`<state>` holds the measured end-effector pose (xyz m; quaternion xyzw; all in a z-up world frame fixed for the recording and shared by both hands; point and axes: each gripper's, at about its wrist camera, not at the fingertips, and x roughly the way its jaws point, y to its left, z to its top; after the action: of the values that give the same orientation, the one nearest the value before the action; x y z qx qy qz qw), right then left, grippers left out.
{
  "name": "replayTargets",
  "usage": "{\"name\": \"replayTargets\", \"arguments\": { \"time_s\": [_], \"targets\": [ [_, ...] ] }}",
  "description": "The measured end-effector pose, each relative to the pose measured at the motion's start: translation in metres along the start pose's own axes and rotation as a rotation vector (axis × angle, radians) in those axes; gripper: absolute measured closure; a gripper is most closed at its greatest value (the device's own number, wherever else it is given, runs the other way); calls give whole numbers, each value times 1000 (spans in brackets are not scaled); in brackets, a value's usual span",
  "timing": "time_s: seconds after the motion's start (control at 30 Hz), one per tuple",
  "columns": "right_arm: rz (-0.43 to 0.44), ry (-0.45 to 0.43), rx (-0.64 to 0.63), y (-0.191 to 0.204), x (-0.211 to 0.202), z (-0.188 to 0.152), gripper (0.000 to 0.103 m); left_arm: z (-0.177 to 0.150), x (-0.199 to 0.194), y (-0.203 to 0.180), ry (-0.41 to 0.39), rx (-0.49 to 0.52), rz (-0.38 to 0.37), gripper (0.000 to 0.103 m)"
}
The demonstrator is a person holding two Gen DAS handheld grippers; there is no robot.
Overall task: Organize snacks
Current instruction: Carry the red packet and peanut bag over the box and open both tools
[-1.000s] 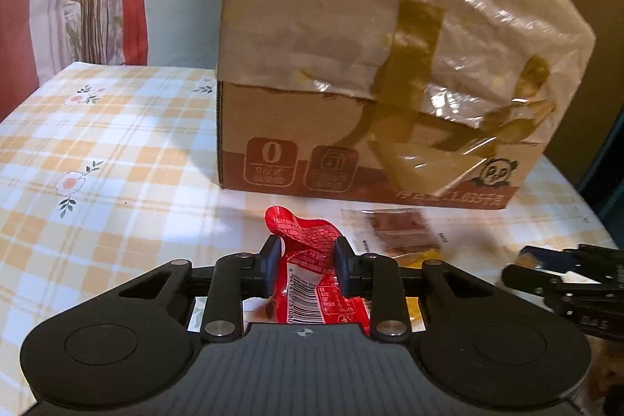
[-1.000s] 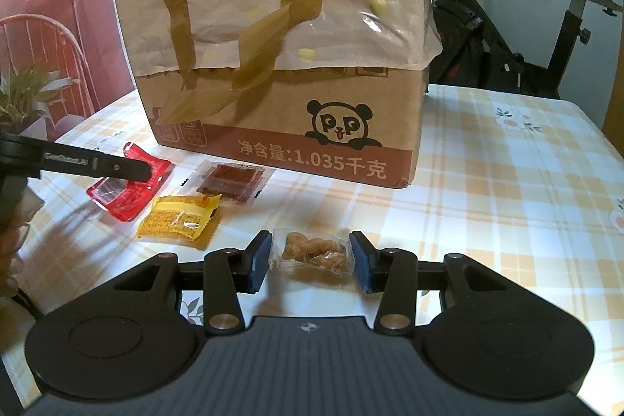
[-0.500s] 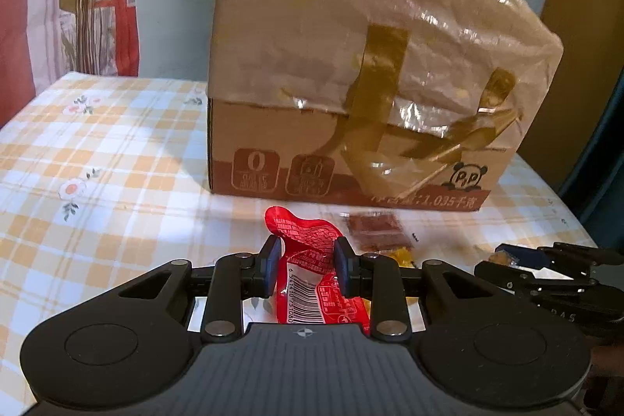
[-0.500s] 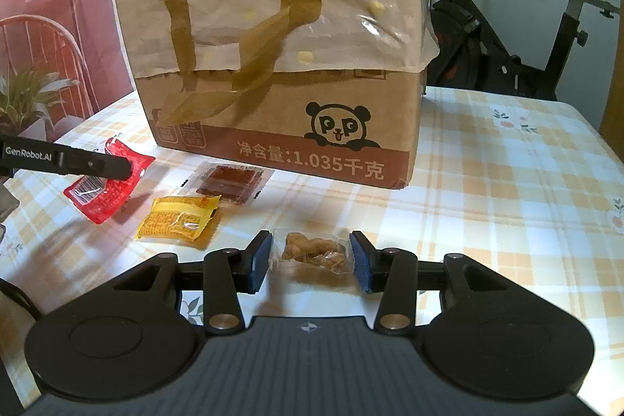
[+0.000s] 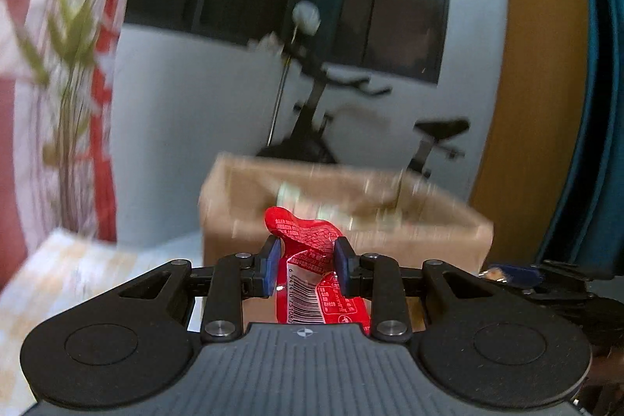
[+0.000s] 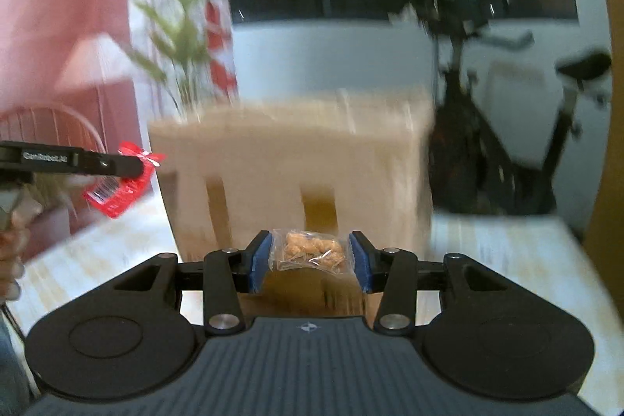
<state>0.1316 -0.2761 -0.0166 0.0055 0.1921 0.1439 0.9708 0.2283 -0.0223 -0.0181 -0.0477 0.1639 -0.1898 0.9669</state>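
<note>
My left gripper point(image 5: 306, 266) is shut on a red snack packet point(image 5: 312, 260) with a barcode and holds it up in front of the cardboard box point(image 5: 409, 236), near its open top. My right gripper point(image 6: 310, 260) is shut on a clear packet of brown snacks point(image 6: 312, 252), held in the air before the same box point(image 6: 292, 158). The left gripper point(image 6: 78, 162) with the red packet point(image 6: 117, 190) shows at the left of the right wrist view. The right gripper point(image 5: 522, 275) shows at the right edge of the left wrist view. Both views are blurred.
The box stands on a table with a checked cloth point(image 6: 507, 252). An exercise bike point(image 6: 507, 143) stands behind the table, and a plant point(image 6: 175, 34) and a red curtain are at the left. The other packets on the table are out of view.
Both grippers have risen quickly with their packets, from table level up to about the box's top. The yellow and brown packets on the table have dropped out of view.
</note>
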Motion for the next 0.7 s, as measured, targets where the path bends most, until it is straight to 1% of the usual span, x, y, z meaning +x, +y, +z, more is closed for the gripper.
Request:
{"name": "replayTargets", "arguments": {
  "time_s": [0.1, 0.17, 0.23, 0.33, 0.4, 0.53, 0.6, 0.63, 0.7],
  "targets": [
    [26, -65, -41, 5, 7, 33, 57, 22, 18, -5, -30, 13, -6, 72],
    [45, -89, -45, 7, 19, 50, 57, 32, 34, -5, -32, 8, -11, 72],
    [46, -99, -62, 13, 34, 62, 57, 39, 50, -3, -17, -15, -27, 72],
    [25, -86, -64, 20, 57, 76, 57, 45, 73, 1, 6, -45, -24, 72],
    [30, -65, -60, 23, 74, 81, 57, 46, 85, 5, 19, -49, -8, 72],
    [15, -19, -76, 25, 98, 78, 57, 41, 108, 10, 65, -45, 15, 71],
    [2, -5, -77, 24, 106, 76, 56, 37, 111, 11, 87, -42, 16, 69],
    [-6, -1, -76, 23, 108, 75, 52, 36, 114, 13, 94, -40, 17, 67],
    [-21, 3, -60, 20, 112, 73, 50, 34, 113, 15, 107, -36, 23, 45]
  ]
}}
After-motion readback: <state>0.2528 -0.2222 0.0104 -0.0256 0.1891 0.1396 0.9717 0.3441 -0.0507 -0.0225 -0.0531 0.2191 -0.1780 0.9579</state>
